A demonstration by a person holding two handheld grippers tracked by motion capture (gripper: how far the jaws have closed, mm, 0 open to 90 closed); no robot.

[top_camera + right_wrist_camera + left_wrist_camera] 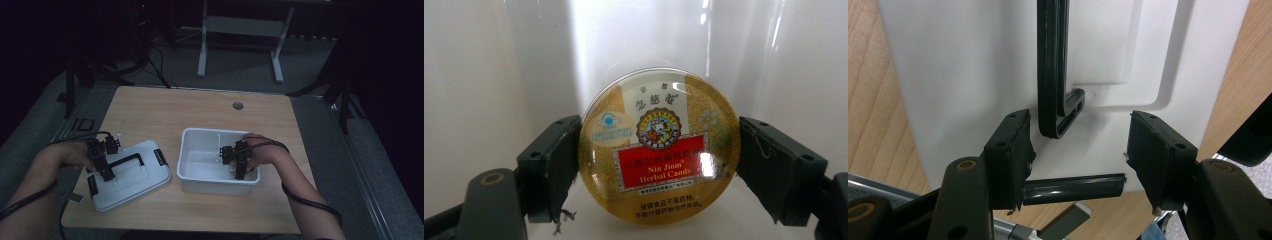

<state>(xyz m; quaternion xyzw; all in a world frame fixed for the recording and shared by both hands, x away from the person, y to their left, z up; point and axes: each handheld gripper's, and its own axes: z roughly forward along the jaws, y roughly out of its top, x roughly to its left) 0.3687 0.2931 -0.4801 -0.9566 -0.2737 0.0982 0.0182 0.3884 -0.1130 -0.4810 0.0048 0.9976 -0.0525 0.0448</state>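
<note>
While your right gripper (239, 162) is reaching down into the white bin (197, 176), it's clamping a round gold candy tin (659, 147) by its two sides, label facing the camera. Tin is sitting low inside the bin by the near right wall; nothing else is visible in the bin. Your left gripper (102, 165) is hovering over the white lid (145, 182) lying flat left of the bin, jaws spread around the black handle (1053, 70), pads not touching it.

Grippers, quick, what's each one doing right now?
Left gripper: open, jaws apart above the white lid near its black handle, holding nothing.
Right gripper: closed on the round candy tin inside the white bin.
</note>
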